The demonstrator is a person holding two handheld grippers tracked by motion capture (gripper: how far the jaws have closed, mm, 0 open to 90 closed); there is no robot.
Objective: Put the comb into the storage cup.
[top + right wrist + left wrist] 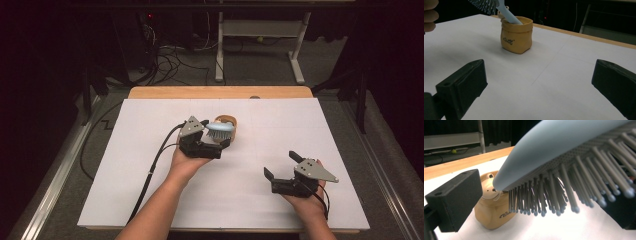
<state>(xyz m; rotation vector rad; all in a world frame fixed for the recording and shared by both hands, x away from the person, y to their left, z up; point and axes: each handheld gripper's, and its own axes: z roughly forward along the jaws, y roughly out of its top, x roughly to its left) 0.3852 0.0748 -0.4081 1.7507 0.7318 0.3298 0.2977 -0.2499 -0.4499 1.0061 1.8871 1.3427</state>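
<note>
A pale blue hairbrush (pixel 220 131) stands with its handle (pixel 509 16) inside a small yellow-tan pouch (pixel 231 136) near the middle of the white mat. The brush head leans out toward the left. My left gripper (pixel 216 133) is open, its jaws standing wide on either side of the brush head (pixel 564 147), bristles pointing down. The left jaw stands clear of the brush. The pouch (pixel 491 212) sits just beyond it. My right gripper (pixel 281 165) is open and holds nothing, low over the mat to the right, facing the pouch (pixel 516 41).
A white mat (pixel 280 120) covers most of the wooden table (pixel 220 92). Beyond the far edge are a desk frame (pixel 260 45) and cables on the floor. A metal rail (pixel 60 175) runs along the table's left side.
</note>
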